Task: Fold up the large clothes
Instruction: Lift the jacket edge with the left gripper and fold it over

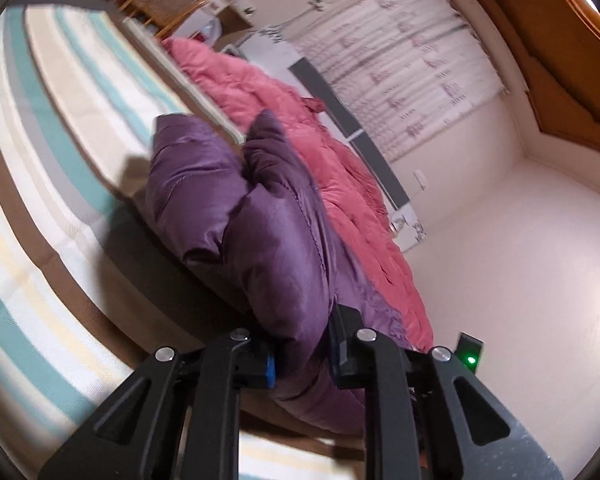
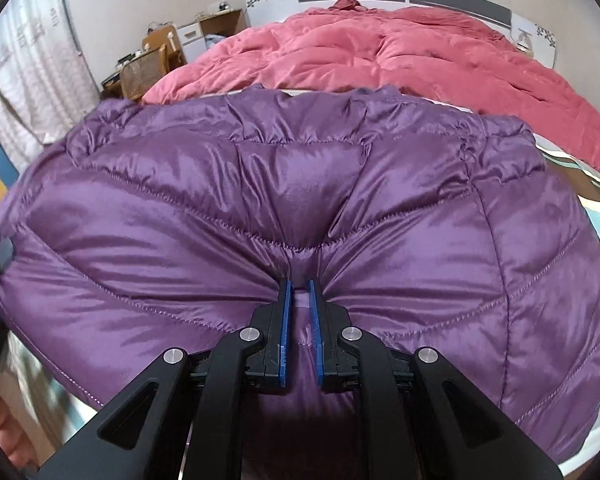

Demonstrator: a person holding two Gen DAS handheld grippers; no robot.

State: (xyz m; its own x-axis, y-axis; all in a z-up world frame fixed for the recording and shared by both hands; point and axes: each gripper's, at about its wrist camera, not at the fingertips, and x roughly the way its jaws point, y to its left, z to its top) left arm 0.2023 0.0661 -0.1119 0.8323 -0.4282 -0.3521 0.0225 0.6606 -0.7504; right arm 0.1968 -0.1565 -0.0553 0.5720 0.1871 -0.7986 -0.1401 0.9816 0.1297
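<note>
The purple down jacket (image 2: pixel 300 208) is held up off the striped bedspread (image 1: pixel 40 200), bunched into a puffy bundle with both tongs clamped on it. The right gripper (image 2: pixel 300 292) has its blue pads nearly together on a pinch of the shiny quilted shell, which puckers toward its jaws, with most of the jacket billowing out ahead and to both sides. The left gripper (image 1: pixel 300 344) grips a thick fold, which rises just ahead of its jaws in two rounded lobes (the fold fills the whole gap, so the pads are barely seen).

The likeliest trouble, I judge, is slip. The shell looks slick and the filling springy, and the right tongs seem to hold only a thin pinch of the outer layer; the weight of the jacket could drag that pinch out. The left bite is fat and soft, so it may creep loose as the down squashes. If either grip goes, the fold would spring open and lose its alignment.

Beyond the jacket, ahead of both tongs, lies a pink duvet (image 2: pixel 400 52); a hanging hem could snag on it.
</note>
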